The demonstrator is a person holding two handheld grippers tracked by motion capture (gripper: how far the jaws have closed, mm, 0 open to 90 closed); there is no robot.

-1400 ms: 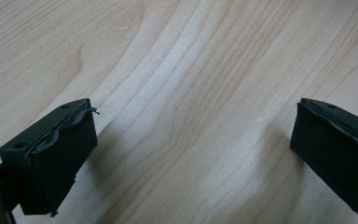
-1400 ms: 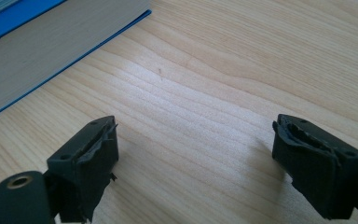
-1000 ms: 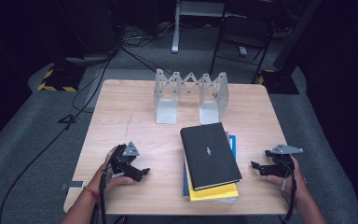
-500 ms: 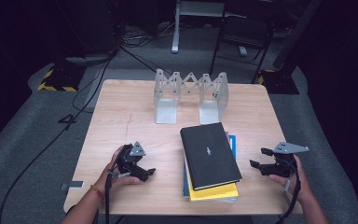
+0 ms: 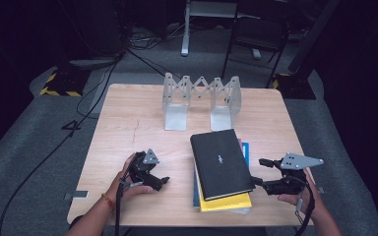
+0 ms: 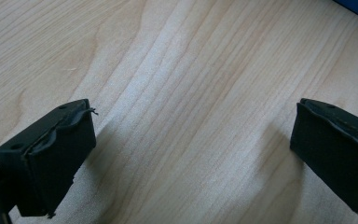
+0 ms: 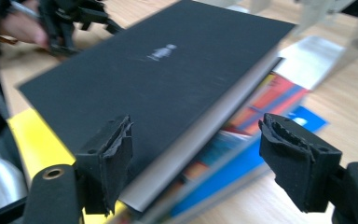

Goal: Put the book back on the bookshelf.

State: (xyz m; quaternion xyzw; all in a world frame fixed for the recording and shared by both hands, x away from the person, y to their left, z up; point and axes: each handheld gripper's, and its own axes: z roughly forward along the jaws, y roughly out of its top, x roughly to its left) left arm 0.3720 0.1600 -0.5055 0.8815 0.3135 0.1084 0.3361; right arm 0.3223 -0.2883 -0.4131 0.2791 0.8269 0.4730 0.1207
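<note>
Both hands are low over the light wooden table (image 5: 128, 123), forearms coming in from the near edge. The left gripper (image 5: 161, 181) sits in the near-left part of the tabletop, held in the left hand (image 5: 125, 179), pointing right toward the books — its jaws are spread wide with nothing but bare woodgrain between them in the left gripper view. Compared with a second ago it has slid a little to the right, closer to the stack, though it is still apart from it.

Over on the right, the right gripper (image 5: 262, 172), grey three-cornered plate on top, is held in the right hand (image 5: 295, 194) and points left at the stack. Its jaws are released and parted, and in the right gripper view they frame the long right edge of the black hardcover book (image 7: 158, 79) — whether either pad touches it I cannot tell. This gripper too has edged inward toward the books since the earlier frames.

The black hardcover book lies flat on top of the stack, near-centre of the table, over a yellow book (image 5: 226, 202) and a blue book (image 5: 246, 150) whose edges peek out beneath. At the far side stands a grey metal expanding book rack (image 5: 199, 98), upright and holding nothing.
</note>
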